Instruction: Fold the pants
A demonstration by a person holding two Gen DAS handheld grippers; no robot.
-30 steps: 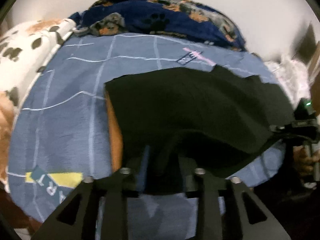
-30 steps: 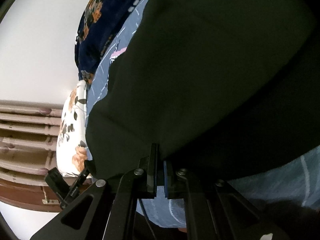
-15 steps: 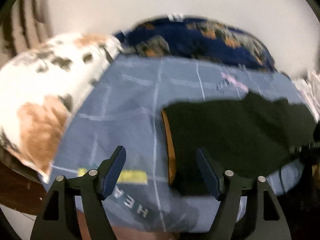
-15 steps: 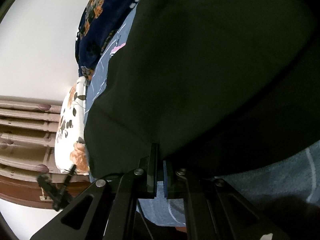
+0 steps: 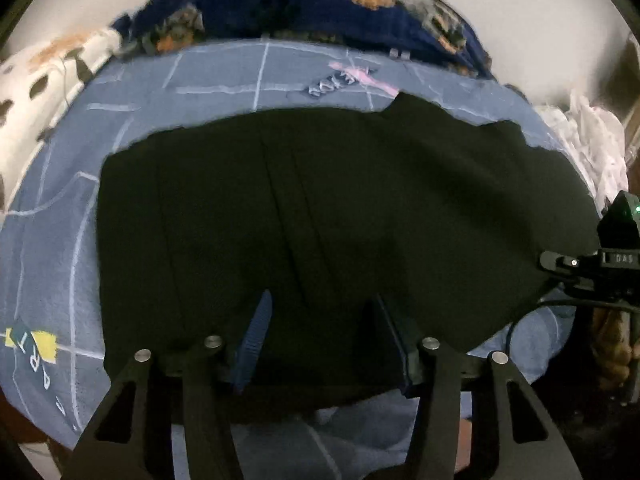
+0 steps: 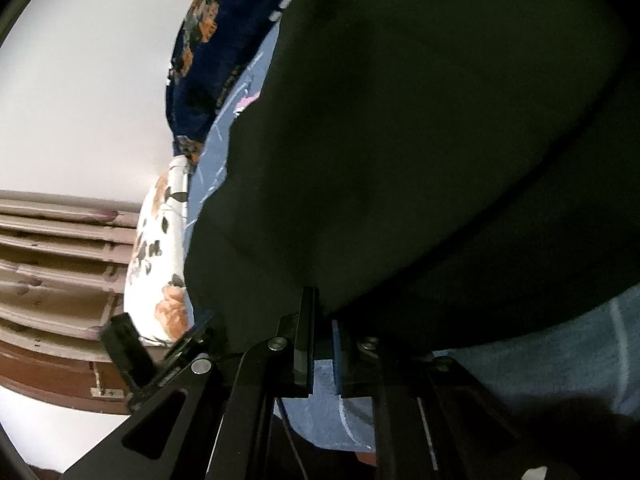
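Black pants (image 5: pixel 340 208) lie spread on a blue printed blanket (image 5: pixel 68 240) over the bed, near edge toward both cameras. A dark blue patterned blanket (image 5: pixel 320 12) and a white floral pillow (image 5: pixel 36 80) sit at the far side, clear of the work area.

Left claw (image 5: pixel 324 336): jaws stand partly apart and have just been closing. The near hem of the pants sits in the gap, but the pads (image 5: pixel 256 336) do not visibly press on it, so I call it not yet gripped. Claw is angled down onto the fabric edge, my read: lining up a pinch on that hem.

Right claw (image 6: pixel 322 344): jaws almost closed, only a narrow slot between them, pinched on the pants edge. Fabric drapes up and away from the pads (image 6: pixel 306 340), lifted off the blanket there, so that corner looks held. Its body (image 5: pixel 592 264) shows at the right edge of the left wrist view, at the pants' right end; a hand (image 5: pixel 612 340) is behind it.

Why this layout: one claw at each end of the same near edge lets the person carry that edge over in one even fold instead of dragging a single corner.

Stage, judged: a fold is being set up and not yet carried out; the pants look flat apart from the lifted right corner.

Risk: left pinch catching a single layer, or the blanket underneath too.
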